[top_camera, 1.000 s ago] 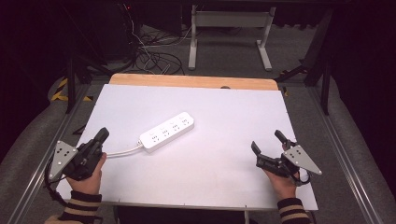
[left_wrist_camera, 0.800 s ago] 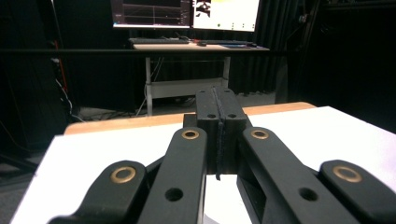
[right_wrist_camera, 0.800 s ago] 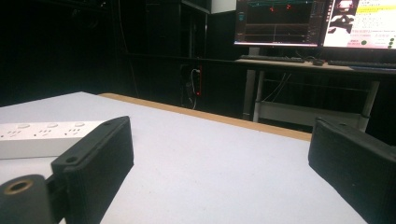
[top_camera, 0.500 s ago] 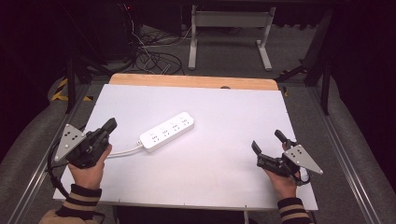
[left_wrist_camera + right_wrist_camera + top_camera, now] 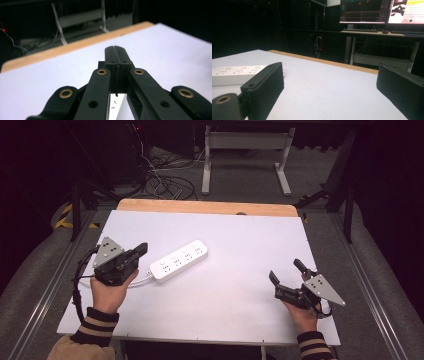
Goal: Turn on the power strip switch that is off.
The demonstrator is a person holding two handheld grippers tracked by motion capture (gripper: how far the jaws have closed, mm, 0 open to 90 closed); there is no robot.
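A white power strip (image 5: 179,261) lies slanted on the white table top (image 5: 235,245), left of centre, and its white cord runs off to the left. My left gripper (image 5: 140,248) is shut with nothing between its jaws. It hangs just left of the strip's near end, above the cord. In the left gripper view the closed jaws (image 5: 115,50) point across the table, and a bit of the strip (image 5: 117,106) shows under them. My right gripper (image 5: 285,270) stands open near the table's right front, holding nothing. In the right gripper view the open gripper (image 5: 332,80) faces the strip (image 5: 237,73), which lies far off at the left.
A wooden strip (image 5: 205,207) edges the table's far side. Beyond it are a desk frame (image 5: 245,150) and loose cables (image 5: 165,180) on the floor. Monitors (image 5: 382,11) glow on a desk in the right gripper view. Bare table surface lies between the two grippers.
My left gripper has risen and moved forward and right, closer to the power strip's near end, still shut. The right gripper has kept still.
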